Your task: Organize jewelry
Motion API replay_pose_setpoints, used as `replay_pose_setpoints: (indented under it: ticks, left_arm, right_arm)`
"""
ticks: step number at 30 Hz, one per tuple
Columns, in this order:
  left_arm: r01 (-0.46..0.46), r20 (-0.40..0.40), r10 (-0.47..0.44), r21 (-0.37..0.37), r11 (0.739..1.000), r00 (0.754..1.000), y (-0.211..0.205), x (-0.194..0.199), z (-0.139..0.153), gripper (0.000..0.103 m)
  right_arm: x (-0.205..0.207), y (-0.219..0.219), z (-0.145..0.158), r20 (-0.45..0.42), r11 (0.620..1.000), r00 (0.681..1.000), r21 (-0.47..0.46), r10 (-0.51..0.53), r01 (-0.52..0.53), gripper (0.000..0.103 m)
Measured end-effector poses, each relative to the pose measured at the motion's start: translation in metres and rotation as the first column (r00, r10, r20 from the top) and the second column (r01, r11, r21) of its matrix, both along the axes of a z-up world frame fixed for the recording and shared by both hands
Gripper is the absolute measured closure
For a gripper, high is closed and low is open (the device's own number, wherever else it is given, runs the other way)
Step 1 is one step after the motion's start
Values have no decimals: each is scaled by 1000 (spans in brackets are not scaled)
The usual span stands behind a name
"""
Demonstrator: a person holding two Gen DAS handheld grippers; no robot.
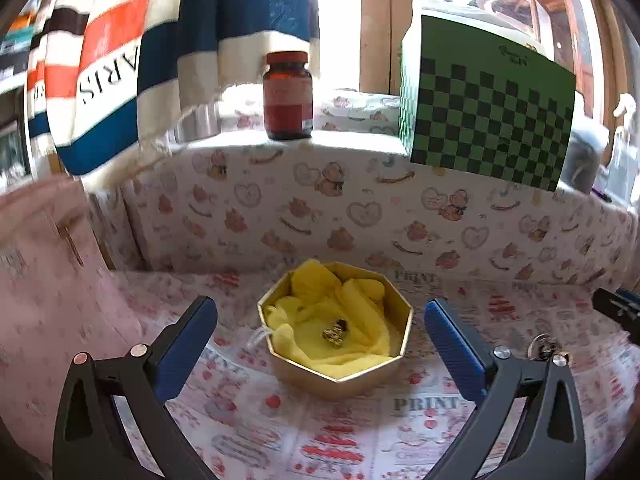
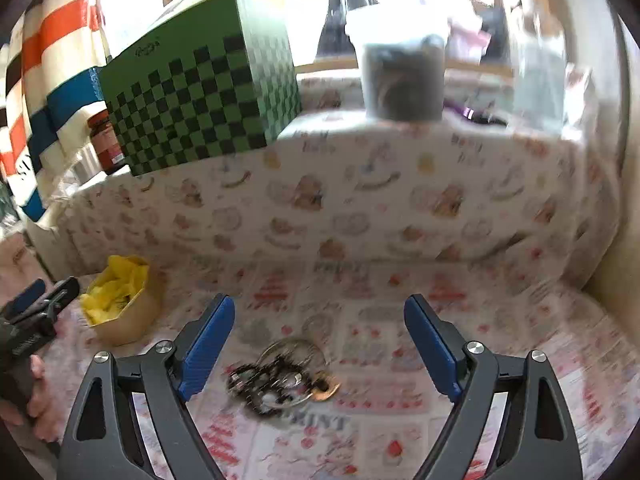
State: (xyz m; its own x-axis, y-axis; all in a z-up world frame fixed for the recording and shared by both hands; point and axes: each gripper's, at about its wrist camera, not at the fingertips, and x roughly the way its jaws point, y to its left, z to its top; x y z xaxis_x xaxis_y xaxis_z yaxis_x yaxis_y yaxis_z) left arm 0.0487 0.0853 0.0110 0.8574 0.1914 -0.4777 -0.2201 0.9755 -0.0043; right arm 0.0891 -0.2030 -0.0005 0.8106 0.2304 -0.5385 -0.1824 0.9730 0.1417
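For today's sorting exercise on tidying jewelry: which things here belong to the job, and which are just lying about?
Job: gold octagonal box with yellow cloth, ring in it, jewelry pile on the table, left gripper and right gripper, both open.
Lying about: brown bottle, green checkered box, striped fabric, grey tub.

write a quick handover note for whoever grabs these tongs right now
Left tongs: open, empty, aimed at the gold box.
Right tongs: open, empty, over the jewelry pile on the table.
Box: lined with yellow cloth; one small gold piece already lies in it.
Pile: dark chain, rings, a gold piece, tangled and blurred; it sits to the right of the box.
Left to do: move the pile's pieces into the box.
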Motion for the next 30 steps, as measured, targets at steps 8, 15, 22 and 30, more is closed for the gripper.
replay_pose_setpoints:
  ticks: [8, 15, 22, 30]
  left_arm:
    - [19, 35, -18, -6, 1000, 999, 3, -3, 1, 0]
    - [-20, 169, -14, 201, 979, 986, -28, -20, 2, 0]
    - [-47, 337, -56, 289, 956, 940, -51, -53, 14, 0]
    - [18, 306, -104, 271, 962, 946, -60, -50, 11, 0]
  right_arm:
    - [1, 16, -7, -78, 992, 997, -129, -23, 13, 15]
    - [10, 5, -18, -180, 999, 983, 9, 38, -37, 15]
    - [14, 6, -23, -176, 991, 979, 101, 107, -90, 41]
    - [18, 22, -38, -203, 991, 970, 55, 132, -123, 62]
